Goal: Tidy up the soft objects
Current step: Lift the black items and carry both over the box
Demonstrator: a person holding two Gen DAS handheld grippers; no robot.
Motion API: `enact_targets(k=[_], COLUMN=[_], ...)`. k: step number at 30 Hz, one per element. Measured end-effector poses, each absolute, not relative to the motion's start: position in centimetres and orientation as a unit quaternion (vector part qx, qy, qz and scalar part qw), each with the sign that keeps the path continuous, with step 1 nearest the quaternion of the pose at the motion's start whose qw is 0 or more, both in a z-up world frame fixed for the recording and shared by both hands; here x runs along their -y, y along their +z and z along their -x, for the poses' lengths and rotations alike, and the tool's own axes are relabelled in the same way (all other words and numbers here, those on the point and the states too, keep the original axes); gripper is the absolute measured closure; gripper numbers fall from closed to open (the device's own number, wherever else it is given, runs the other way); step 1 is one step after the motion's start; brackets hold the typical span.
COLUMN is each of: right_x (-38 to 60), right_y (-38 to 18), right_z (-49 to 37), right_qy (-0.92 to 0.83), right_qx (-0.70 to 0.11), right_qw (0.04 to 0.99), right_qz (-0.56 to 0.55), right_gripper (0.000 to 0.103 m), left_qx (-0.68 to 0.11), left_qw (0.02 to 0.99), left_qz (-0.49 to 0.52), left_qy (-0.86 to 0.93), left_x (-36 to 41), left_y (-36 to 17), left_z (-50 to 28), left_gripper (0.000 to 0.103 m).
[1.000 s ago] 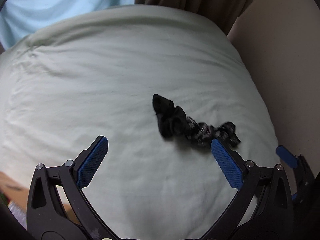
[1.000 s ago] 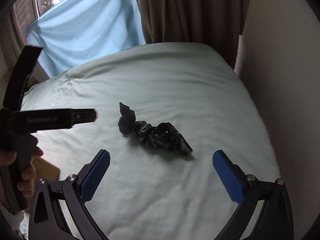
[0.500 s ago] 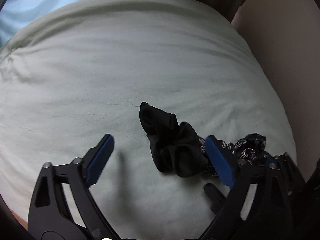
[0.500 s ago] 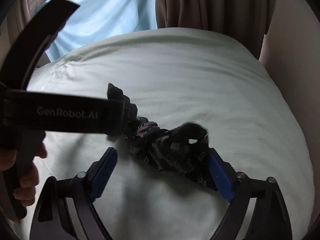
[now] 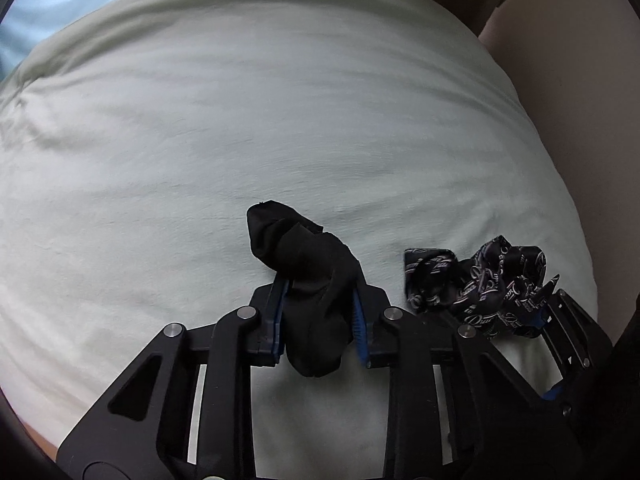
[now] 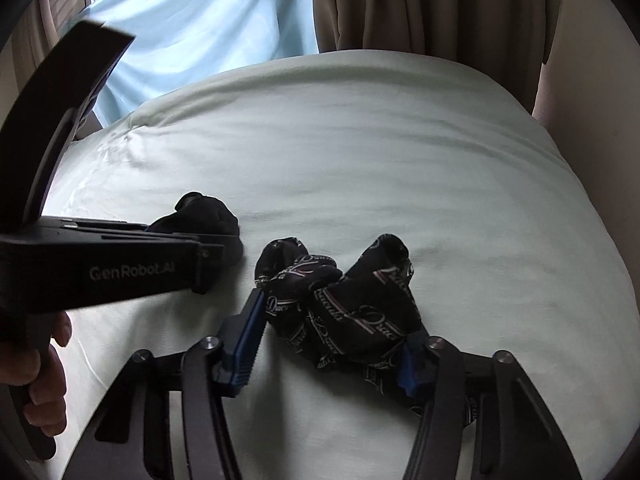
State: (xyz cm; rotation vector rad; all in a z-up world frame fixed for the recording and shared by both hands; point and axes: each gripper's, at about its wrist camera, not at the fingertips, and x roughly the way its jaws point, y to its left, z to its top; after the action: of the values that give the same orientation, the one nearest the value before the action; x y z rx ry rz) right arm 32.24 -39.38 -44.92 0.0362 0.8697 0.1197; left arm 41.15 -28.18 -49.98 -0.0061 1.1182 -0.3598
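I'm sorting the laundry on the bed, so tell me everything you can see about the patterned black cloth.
The patterned black cloth is a soft, crumpled piece of thin fabric, black with pale script lettering and thin lines. It lies bunched in folds on the pale green bedding, two rounded humps sticking up. The right gripper has its jaws closing around its near part, blue pads at either side. It sits just right of the plain black cloth, apart from it, with bedding showing between them.

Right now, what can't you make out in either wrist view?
- Plain black sock: lower end hidden behind left gripper frame, left wrist view.
- Patterned black sock: near end hidden behind right gripper, whose jaws are closing on it, right wrist view.
- Pale green bed cover: near edge cut off in both views.
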Motion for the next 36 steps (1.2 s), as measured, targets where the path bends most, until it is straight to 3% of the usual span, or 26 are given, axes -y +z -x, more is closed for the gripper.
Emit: enact_targets(k=[7, 16, 29, 36], right_x=[40.1, 39.3, 31.6, 22.8], right_y=[-42.6, -34.9, -19.1, -13.5], right_z=[-31.4, -28.7, -22.4, -18.6], right_qy=[0.042, 0.029, 0.045, 0.086], right_qx=[-0.426, -0.409, -0.396, -0.392], right_qw=[0.903, 0.911, 0.916, 0.915], right_qz=[-0.040, -0.038, -0.038, -0.051], right_gripper=[0.055, 0.056, 0.056, 0.056], left_qx=[-0.518, -0.494, -0.442, -0.443], left_qw=[0.838, 0.851, 0.880, 0.886], left_qz=[-0.002, 0.017, 0.050, 0.063], left_qy=[-0.171, -0.176, -0.165, -0.122], left_x=[27.8, 25.1, 13.9, 4.2], left_y=[-47.8, -39.7, -22.3, -18.3], left_z=[-40.1, -36.5, -27.1, -21.8], left_gripper=[0.080, 0.080, 0.080, 0.080])
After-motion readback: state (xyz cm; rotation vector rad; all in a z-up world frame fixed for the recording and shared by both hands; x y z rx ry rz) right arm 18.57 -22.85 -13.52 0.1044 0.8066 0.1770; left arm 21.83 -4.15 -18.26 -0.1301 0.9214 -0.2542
